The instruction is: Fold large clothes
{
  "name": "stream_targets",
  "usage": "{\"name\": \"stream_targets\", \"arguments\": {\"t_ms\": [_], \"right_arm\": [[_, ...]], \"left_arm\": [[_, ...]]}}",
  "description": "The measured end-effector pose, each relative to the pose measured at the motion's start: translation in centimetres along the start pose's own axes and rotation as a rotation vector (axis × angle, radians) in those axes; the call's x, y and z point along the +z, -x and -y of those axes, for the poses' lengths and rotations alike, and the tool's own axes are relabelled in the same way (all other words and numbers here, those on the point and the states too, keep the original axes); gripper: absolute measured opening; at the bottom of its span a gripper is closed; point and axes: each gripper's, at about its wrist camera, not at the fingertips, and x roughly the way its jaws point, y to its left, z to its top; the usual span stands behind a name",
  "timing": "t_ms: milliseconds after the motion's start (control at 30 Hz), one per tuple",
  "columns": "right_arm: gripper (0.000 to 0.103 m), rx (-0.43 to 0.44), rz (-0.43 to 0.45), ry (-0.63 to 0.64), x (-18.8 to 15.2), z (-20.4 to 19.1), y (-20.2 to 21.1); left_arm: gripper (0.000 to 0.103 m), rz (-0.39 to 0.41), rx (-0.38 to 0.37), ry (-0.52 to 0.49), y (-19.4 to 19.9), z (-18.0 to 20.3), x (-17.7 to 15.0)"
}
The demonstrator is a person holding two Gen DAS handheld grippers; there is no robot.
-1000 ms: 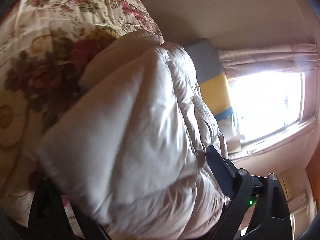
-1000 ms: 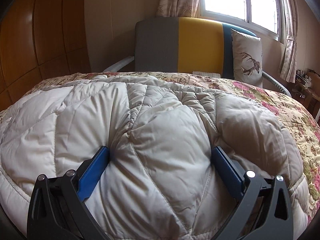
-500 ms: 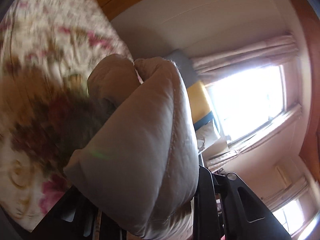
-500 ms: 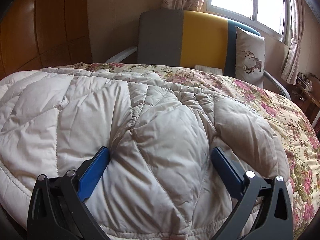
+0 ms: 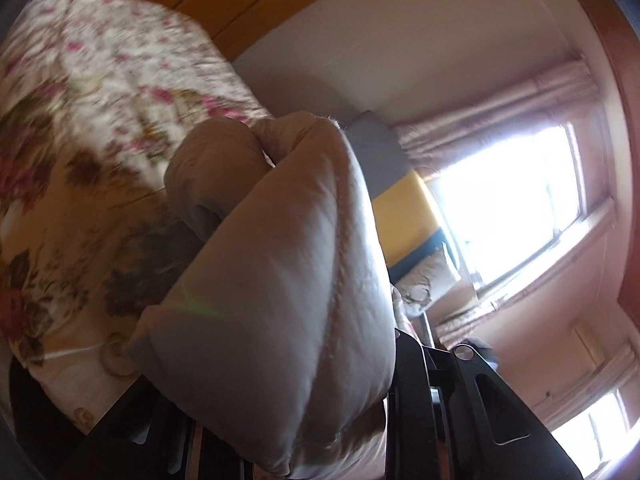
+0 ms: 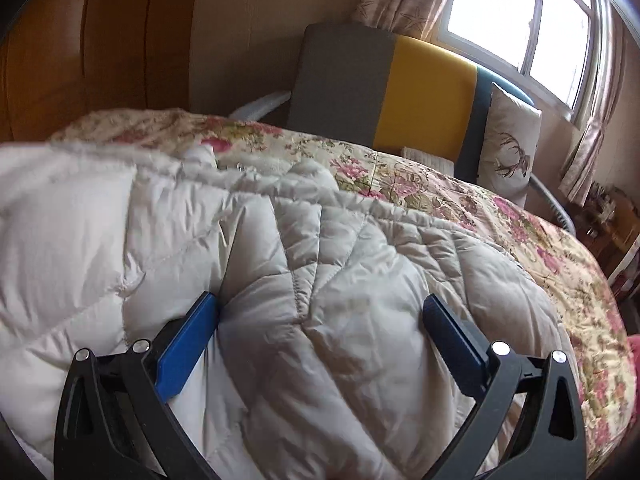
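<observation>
A large cream quilted down jacket (image 6: 300, 300) lies spread on a floral bedspread (image 6: 540, 248). My right gripper (image 6: 320, 312) has its blue fingers (image 6: 188, 344) wide apart, pressed into the jacket with a thick fold bulging between them. In the left wrist view my left gripper (image 5: 296, 400) is shut on a bunched, puffy part of the jacket (image 5: 280, 280) and holds it lifted above the bedspread (image 5: 80, 140). The camera is tilted steeply. The left fingertips are mostly hidden by the fabric.
A grey and yellow armchair (image 6: 384, 92) with a deer-print cushion (image 6: 508, 148) stands beyond the bed under a bright window (image 6: 520, 16). Wooden wardrobe panels (image 6: 80, 48) line the left wall. Small items sit on a side table (image 6: 612, 216) at the right.
My left gripper has lifted and swung its bunch of jacket up, tilting the view toward the ceiling and window. My right gripper has stayed pressed into the jacket while the cloth shifted left.
</observation>
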Motion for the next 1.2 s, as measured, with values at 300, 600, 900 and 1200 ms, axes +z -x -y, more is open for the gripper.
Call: {"name": "stream_targets", "arguments": {"t_ms": [300,600,900,1200], "right_arm": [[0.101,0.053,-0.034,-0.053,-0.2,2.3,-0.4],[0.101,0.080,0.014,-0.003,-4.9,1.7,3.6],[0.101,0.046,0.100,0.004,-6.0,0.9,3.5],[0.101,0.065,0.129,-0.091,-5.1,7.4,8.1]], "left_arm": [[0.022,0.016,0.013,-0.256,-0.8,6.8,0.3],[0.022,0.004,0.045,-0.323,-1.4,7.8,0.2],[0.023,-0.030,0.056,-0.566,-3.4,13.9,-2.4],[0.023,-0.003,0.103,-0.720,-4.3,16.8,-3.9]]}}
